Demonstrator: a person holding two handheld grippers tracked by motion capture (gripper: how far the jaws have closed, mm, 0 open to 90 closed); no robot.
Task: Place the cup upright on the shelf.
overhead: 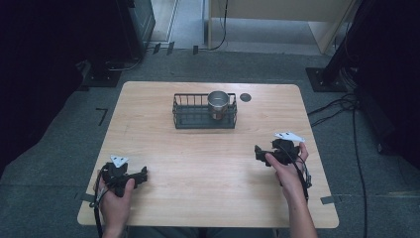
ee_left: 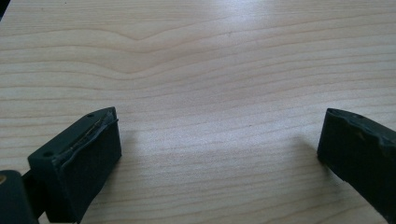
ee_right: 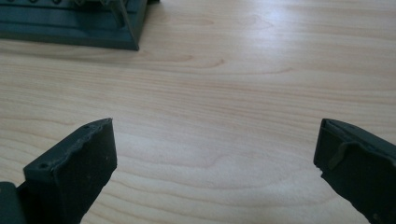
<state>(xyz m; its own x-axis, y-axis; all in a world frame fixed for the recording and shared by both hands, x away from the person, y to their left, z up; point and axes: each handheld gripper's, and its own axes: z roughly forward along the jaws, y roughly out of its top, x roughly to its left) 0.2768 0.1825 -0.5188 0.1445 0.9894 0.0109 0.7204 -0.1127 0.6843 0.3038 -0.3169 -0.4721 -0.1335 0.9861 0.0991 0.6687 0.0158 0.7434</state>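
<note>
Table [overhead: 208,168]: I see light wood; both my hands rest on its near half
Basket [overhead: 204,121]: dark wire, at the far middle of the table
Cup [overhead: 217,103]: metal, upright in the basket's right end
Left gripper [ee_left: 219,140]: near left corner; jaws spread wide, bare wood between
Right gripper [ee_right: 215,144]: right side; jaws wide, nothing held; basket corner ahead

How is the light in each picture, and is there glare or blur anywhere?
High view: table evenly lit, surroundings dark, metal cup slightly soft. Left gripper view: pale glare at top, soft shadows beside the open left tool. Right gripper view: similar glare, basket blurred.
</note>
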